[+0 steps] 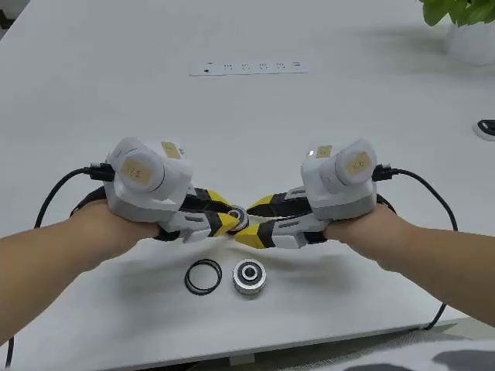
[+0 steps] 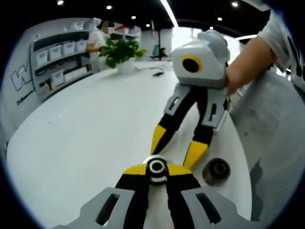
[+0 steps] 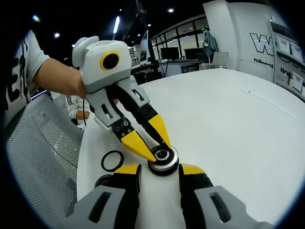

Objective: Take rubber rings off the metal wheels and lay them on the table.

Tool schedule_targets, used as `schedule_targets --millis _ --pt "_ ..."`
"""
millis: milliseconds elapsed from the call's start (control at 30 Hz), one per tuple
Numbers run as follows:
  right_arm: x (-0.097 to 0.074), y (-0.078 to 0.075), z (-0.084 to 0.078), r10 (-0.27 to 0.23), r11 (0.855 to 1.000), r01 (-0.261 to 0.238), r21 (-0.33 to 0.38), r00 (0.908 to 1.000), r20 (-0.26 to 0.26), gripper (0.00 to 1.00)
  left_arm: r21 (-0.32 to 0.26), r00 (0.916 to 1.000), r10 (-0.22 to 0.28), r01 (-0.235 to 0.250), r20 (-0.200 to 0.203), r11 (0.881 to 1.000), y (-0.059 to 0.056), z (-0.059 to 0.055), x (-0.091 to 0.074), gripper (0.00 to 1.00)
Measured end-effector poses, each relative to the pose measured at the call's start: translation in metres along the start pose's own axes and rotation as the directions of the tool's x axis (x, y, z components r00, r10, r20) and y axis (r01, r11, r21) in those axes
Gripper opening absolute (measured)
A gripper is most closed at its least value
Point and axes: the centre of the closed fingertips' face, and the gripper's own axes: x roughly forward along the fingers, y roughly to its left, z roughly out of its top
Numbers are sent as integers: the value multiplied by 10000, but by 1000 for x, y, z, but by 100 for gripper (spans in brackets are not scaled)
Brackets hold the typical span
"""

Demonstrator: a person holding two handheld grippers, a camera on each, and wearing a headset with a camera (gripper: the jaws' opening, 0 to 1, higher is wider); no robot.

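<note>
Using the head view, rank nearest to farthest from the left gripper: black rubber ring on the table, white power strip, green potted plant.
1. Black rubber ring, near edge, by the left gripper.
2. White power strip, mid-table.
3. Green potted plant, far right corner.

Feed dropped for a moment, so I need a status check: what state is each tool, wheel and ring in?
left tool: shut on the held wheel.
right tool: open, jaws either side of that wheel.
held wheel: clamped, dark ring apparently still on.
second wheel: flat on the table, looks bare.
loose ring: off, flat on the table beside the second wheel.
</note>
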Motion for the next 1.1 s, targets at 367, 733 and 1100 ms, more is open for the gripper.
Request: schedule_targets --millis 367,733,1100 --pt "6 -3 3 -423 9980 421 -468 9991 -26 26 -113 9998 183 -182 39 9998 2 0 0 14" --pt "1 -4 0 -427 9983 423 -392 9990 -95 21 -212 9995 289 -287 82 9994 0 1 0 14" --pt "-5 -6 -7 -343 9993 339 -175 9991 -260 9 -240 9995 320 -318 78 9992 -1 0 -1 13"
